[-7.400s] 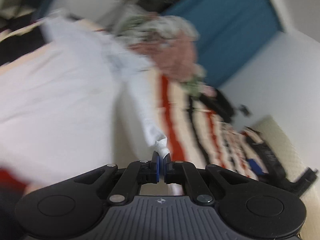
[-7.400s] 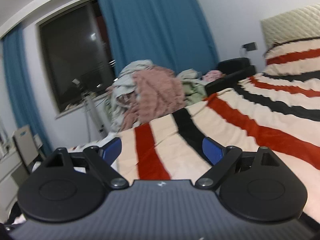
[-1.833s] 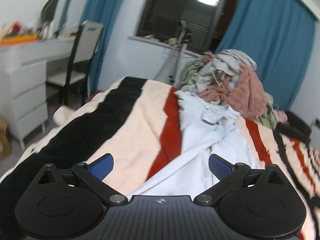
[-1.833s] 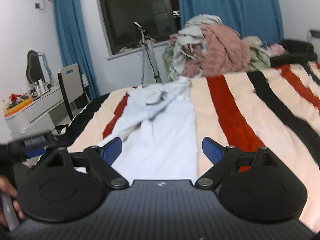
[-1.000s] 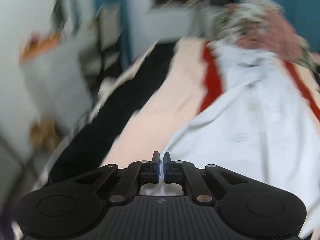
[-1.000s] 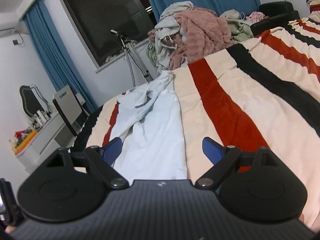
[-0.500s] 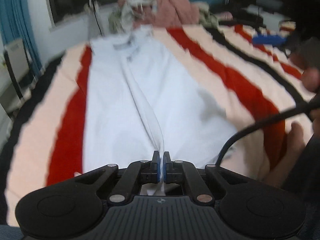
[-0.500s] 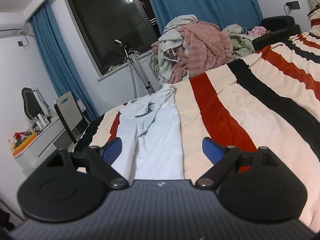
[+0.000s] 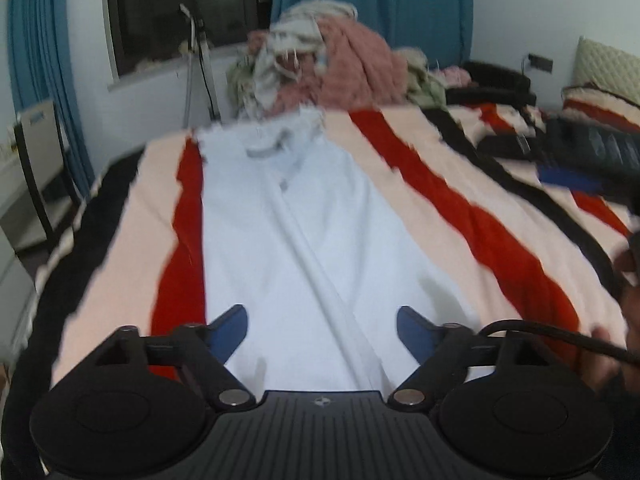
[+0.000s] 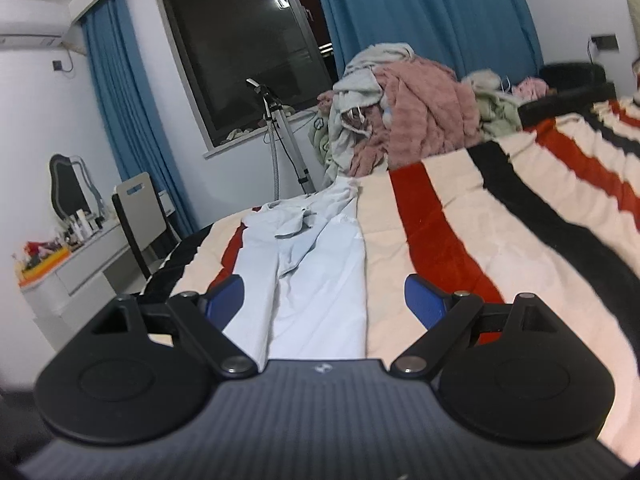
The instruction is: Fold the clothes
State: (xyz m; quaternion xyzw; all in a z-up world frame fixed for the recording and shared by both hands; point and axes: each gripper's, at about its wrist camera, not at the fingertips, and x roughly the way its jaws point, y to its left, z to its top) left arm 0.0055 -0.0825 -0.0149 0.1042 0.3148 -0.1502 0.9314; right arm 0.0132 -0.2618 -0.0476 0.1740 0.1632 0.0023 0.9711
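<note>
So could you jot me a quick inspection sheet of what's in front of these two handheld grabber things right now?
Surface: striped blanket in cream, red and black covers the bed.
Job's things: pale blue shirt lies lengthwise, collar at the far end, a raised crease down its middle.
Clutter: clothes pile heaped past the far end of the bed.
Grippers: left gripper open over the shirt's near end; right gripper open, holding nothing.
Cables: black cable runs off the left gripper's right side.
Surroundings: blue curtains, dark window, tripod, chair, cluttered white desk.
</note>
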